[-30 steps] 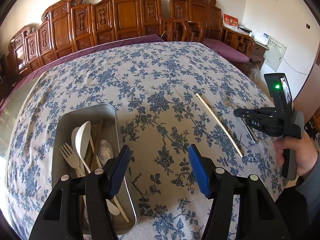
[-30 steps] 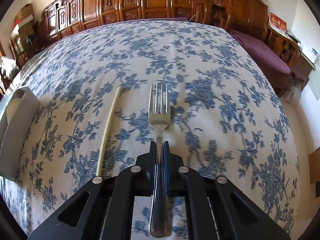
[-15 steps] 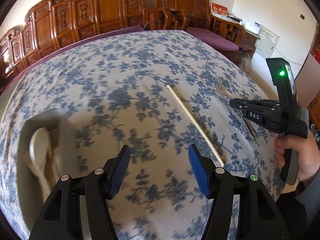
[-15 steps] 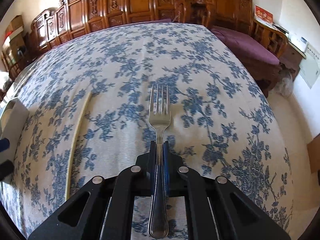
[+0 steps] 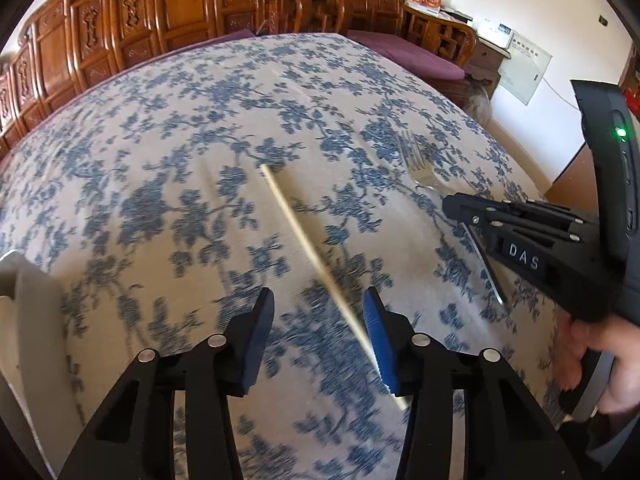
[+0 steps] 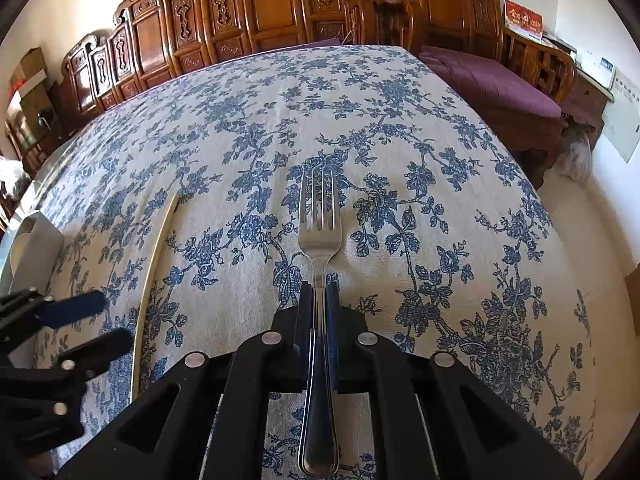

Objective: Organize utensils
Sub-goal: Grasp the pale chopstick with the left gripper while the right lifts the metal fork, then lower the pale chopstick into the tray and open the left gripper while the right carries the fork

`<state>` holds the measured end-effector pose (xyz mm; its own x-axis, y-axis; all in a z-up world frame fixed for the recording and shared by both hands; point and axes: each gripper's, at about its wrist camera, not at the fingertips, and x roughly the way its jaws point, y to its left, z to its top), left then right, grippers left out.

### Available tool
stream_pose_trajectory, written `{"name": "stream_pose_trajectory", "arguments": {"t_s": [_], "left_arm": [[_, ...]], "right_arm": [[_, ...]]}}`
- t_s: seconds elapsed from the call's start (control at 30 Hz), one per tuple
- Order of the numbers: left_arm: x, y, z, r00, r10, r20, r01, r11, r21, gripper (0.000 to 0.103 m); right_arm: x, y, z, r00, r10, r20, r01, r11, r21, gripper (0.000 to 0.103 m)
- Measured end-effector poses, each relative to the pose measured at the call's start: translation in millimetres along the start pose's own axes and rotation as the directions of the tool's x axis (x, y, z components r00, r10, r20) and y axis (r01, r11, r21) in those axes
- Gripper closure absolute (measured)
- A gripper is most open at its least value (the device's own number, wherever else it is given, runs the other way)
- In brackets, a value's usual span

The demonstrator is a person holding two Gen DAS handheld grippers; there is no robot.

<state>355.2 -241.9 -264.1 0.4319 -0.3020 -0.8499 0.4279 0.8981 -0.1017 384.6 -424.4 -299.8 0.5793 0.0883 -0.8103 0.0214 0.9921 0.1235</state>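
A: Left wrist view?
B: Table (image 5: 192, 128) with blue-floral cloth, carved wooden chairs (image 5: 188, 4) along its far edge. Pale chopstick (image 5: 304, 240) lies diagonally on the cloth, its near end beside the blue pad (image 5: 378, 340) of the left gripper (image 5: 318, 328). Jaws have just been closing, still apart, nothing pinched. Metal tray (image 5: 24, 304) at the left edge.
A: Right wrist view?
B: Same cloth, purple-cushioned bench (image 6: 492, 80) beyond the right edge. Right gripper (image 6: 318, 312) pressed together on a steel fork (image 6: 320, 240), tines toward the far edge. Chopstick left of it.
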Motion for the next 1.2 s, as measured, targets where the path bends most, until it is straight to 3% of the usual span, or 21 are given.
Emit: {"name": "stream_pose_trajectory", "arguments": {"t_s": [0.17,0.23,0.27,0.57,1.2], "left_arm": [[10,-7,3,1.0,0.031,-0.004,-0.031,0.999,0.03,0.075],[11,-6,5,0.999,0.038,-0.006,-0.038,0.999,0.032,0.083],[11,-5,5,0.999,0.036,-0.006,-0.036,0.999,0.032,0.095],[-4,16,-7,0.997,0.075,-0.014,-0.074,0.996,0.041,0.099],[-92,69,-37,0.985,0.154,0.076,-0.154,0.988,-0.008,0.099]], "right_arm": [[-2,-6,1,0.999,0.034,0.01,-0.035,0.999,0.04,0.095],[-4,-6,2,0.999,0.047,0.017,-0.048,0.998,0.046,0.095],[-4,-5,2,0.998,0.056,0.019,-0.057,0.997,0.047,0.095],[-11,21,5,0.993,0.11,0.036,-0.11,0.994,-0.013,0.095],[-22,94,-4,0.983,0.182,0.024,-0.178,0.976,-0.127,0.095]]}}
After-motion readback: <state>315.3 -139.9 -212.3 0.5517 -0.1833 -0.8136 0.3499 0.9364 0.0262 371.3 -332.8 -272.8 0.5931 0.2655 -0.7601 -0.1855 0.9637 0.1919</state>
